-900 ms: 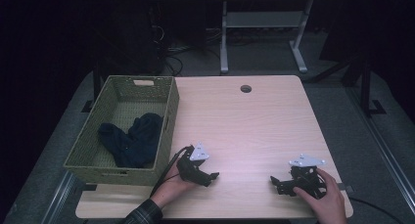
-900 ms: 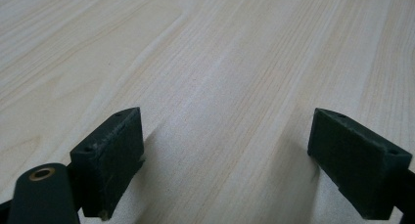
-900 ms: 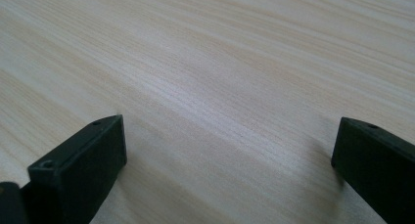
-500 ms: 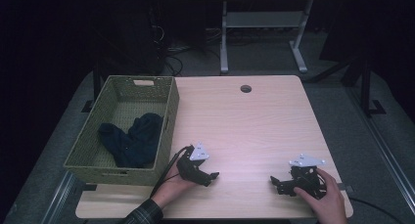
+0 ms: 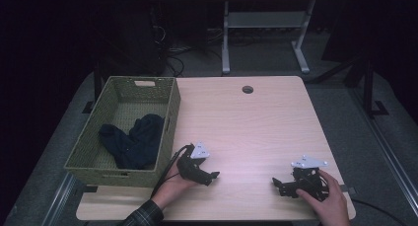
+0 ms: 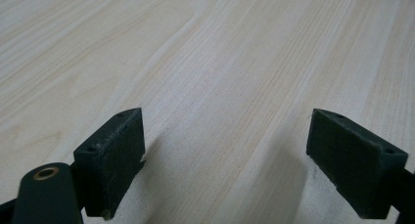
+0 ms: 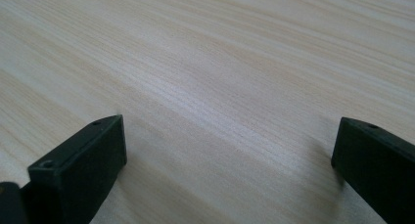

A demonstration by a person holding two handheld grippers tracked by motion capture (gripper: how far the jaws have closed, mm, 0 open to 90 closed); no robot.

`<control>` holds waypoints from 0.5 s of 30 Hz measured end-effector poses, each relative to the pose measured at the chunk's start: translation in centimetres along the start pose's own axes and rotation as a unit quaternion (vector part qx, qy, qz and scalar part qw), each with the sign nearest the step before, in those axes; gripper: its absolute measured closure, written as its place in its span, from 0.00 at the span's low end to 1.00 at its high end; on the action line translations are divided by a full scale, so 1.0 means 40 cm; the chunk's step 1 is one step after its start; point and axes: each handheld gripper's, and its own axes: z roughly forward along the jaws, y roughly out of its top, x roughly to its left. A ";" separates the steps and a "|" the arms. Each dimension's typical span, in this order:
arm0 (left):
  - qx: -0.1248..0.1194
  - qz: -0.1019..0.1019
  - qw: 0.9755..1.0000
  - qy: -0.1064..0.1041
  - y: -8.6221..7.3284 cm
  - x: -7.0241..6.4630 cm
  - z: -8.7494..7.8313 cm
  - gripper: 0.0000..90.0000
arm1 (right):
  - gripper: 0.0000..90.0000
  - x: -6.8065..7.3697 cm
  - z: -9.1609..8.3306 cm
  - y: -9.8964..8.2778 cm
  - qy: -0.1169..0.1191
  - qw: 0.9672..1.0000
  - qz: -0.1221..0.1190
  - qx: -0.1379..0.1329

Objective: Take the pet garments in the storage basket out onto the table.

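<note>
1. Two grippers are seen in the high view resting low on the table (image 5: 256, 122) near its front edge: the left gripper (image 5: 209, 176) just beside the woven basket (image 5: 170, 112), the right gripper (image 5: 278, 184) well apart from it. The nearest thing to be handled, a dark cloth (image 5: 133, 139), lies bunched inside the basket. A reach from here could be spoiled if the basket wall is struck, or if the trailing cable is snagged on its corner.
2. Widely parted jaws with nothing between them are shown in the left gripper view, over bare wood. If the cloth is pinched shallowly, only a fold may be caught and it may slip.
3. Jaws are likewise spread and empty in the right gripper view. The table could be scraped if it is dragged.
</note>
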 end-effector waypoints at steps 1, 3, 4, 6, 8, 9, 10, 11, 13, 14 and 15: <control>-0.003 -0.002 1.000 -0.001 0.001 -0.001 -0.002 0.15 | 0.00 0.000 0.000 0.000 0.000 1.000 0.000 0.000; -0.004 -0.002 1.000 -0.002 0.001 -0.001 -0.003 0.16 | 0.00 0.000 0.000 0.000 0.000 1.000 0.000 0.000; -0.002 -0.003 1.000 -0.003 0.002 -0.003 -0.005 0.16 | 0.00 0.000 0.000 0.000 0.000 1.000 0.000 0.000; -0.001 -0.003 1.000 -0.004 0.002 -0.003 -0.006 0.16 | 0.00 0.000 0.000 0.000 0.000 1.000 0.000 0.000; 0.000 -0.003 1.000 -0.004 0.004 -0.002 -0.007 0.16 | 0.00 0.000 0.000 0.000 0.000 1.000 0.000 0.000; -0.001 -0.002 1.000 -0.003 0.007 0.000 -0.010 0.16 | 0.00 0.000 0.000 0.000 0.000 1.000 0.000 0.000; -0.003 -0.002 1.000 -0.003 0.009 0.002 -0.012 0.16 | 0.00 0.000 0.000 0.000 0.000 1.000 0.000 0.000; -0.003 -0.002 1.000 -0.003 0.009 0.002 -0.012 0.16 | 0.00 0.000 0.000 0.000 0.000 1.000 0.000 0.000; -0.005 -0.004 1.000 -0.003 0.011 0.003 -0.015 0.16 | 0.00 0.000 0.000 0.000 0.000 1.000 0.000 0.000; -0.006 -0.004 1.000 -0.004 0.013 0.004 -0.017 0.16 | 0.00 0.000 0.000 0.000 0.000 1.000 0.000 0.000; -0.006 -0.004 1.000 -0.004 0.013 0.004 -0.017 0.16 | 0.00 0.000 0.000 0.000 0.000 1.000 0.000 0.000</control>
